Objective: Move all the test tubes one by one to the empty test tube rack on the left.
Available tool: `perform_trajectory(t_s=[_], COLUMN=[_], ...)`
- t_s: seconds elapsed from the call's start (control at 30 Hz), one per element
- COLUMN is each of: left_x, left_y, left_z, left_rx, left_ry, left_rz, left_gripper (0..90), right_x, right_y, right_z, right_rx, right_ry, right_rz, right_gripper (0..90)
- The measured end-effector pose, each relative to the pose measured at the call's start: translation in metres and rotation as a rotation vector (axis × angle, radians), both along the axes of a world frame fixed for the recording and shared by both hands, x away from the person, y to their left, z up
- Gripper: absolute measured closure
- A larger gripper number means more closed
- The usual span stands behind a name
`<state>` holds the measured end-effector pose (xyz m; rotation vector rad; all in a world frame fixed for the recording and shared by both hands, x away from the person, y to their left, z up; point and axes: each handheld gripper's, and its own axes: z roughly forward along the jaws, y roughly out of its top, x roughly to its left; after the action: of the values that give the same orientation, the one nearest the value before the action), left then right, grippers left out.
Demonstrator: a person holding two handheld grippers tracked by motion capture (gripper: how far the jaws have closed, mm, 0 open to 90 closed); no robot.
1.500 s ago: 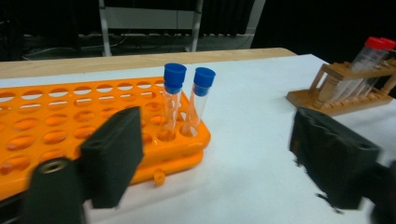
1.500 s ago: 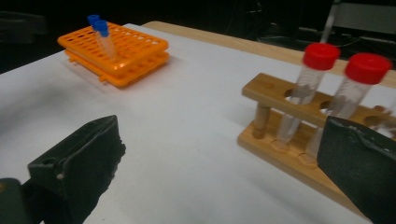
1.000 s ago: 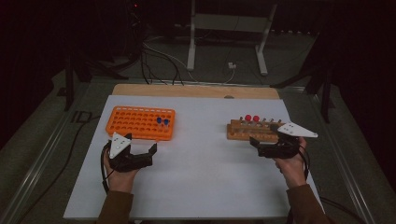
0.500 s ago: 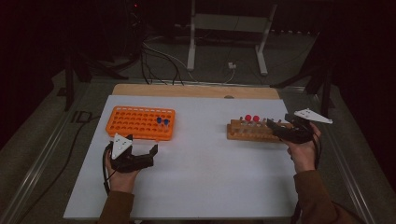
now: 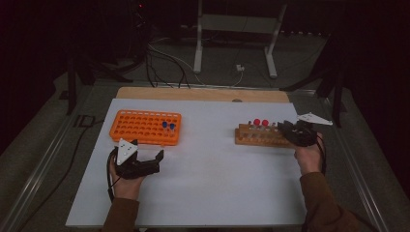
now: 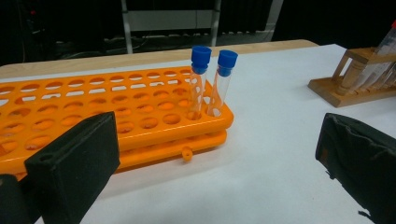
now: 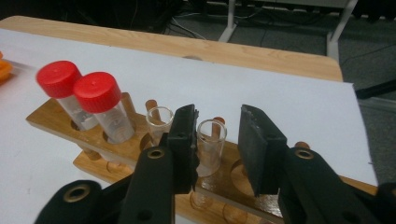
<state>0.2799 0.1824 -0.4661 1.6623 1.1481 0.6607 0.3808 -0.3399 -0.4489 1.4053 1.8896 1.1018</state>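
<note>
An orange rack (image 5: 145, 126) lies at the left of the white table, with two blue-capped tubes (image 6: 201, 79) upright in its near right corner. Just in front of it rests my left gripper (image 5: 146, 150), open, its jaws wide apart with nothing between them (image 6: 217, 158). A wooden rack (image 5: 261, 136) stands at the right and holds two red-capped tubes (image 7: 98, 93) and uncapped glass tubes. My right gripper (image 5: 289, 129) is at this rack's right end, open. Its jaws stand either side of one uncapped glass tube (image 7: 211, 144), which still sits in its hole.
The white table top (image 5: 208, 188) has open room in the middle and along the front. A wooden board (image 5: 203, 94) runs along its far edge. Beyond it, cables (image 5: 169, 63) and a white stand's legs (image 5: 232, 48) lie on the dark floor.
My right gripper has moved forward and up from beside the wooden rack's right end, and now straddles an uncapped tube there. The left gripper has hardly shifted.
</note>
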Motion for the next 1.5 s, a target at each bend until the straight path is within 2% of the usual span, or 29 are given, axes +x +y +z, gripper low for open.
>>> perform_trajectory(t_s=[0.3,0.53,0.67,0.77,1.0,1.33,1.5], left_x=[0.0,0.0,0.0,0.0,0.0,0.0,0.0], left_y=[0.001,0.0,-0.002,-0.002,-0.002,-0.003,-0.004], left_z=[0.0,0.0,-0.001,-0.001,-0.001,-0.002,-0.002], left_rx=[-0.002,0.003,0.005,0.009,0.008,0.008,0.01], left_ry=[0.001,0.002,0.003,0.005,0.009,0.011,0.012], left_rz=[0.002,-0.001,-0.004,-0.007,-0.009,-0.012,-0.017], left_gripper=[0.3,0.3,0.3,0.3,0.3,0.3,0.3], right_x=[0.004,-0.001,-0.002,-0.001,-0.003,-0.009,-0.011], right_y=[0.006,0.01,0.013,0.013,0.008,0.007,0.006], right_z=[-0.01,-0.013,-0.013,-0.011,-0.003,0.017,0.028], right_rx=[0.006,-0.018,-0.033,-0.034,-0.003,0.012,0.0], right_ry=[0.019,-0.008,-0.008,0.002,-0.008,-0.057,-0.075], right_rz=[-0.003,-0.019,-0.019,-0.021,-0.029,-0.017,-0.01], right_gripper=[74.6,75.3,76.1,76.2,76.2,76.2,76.2])
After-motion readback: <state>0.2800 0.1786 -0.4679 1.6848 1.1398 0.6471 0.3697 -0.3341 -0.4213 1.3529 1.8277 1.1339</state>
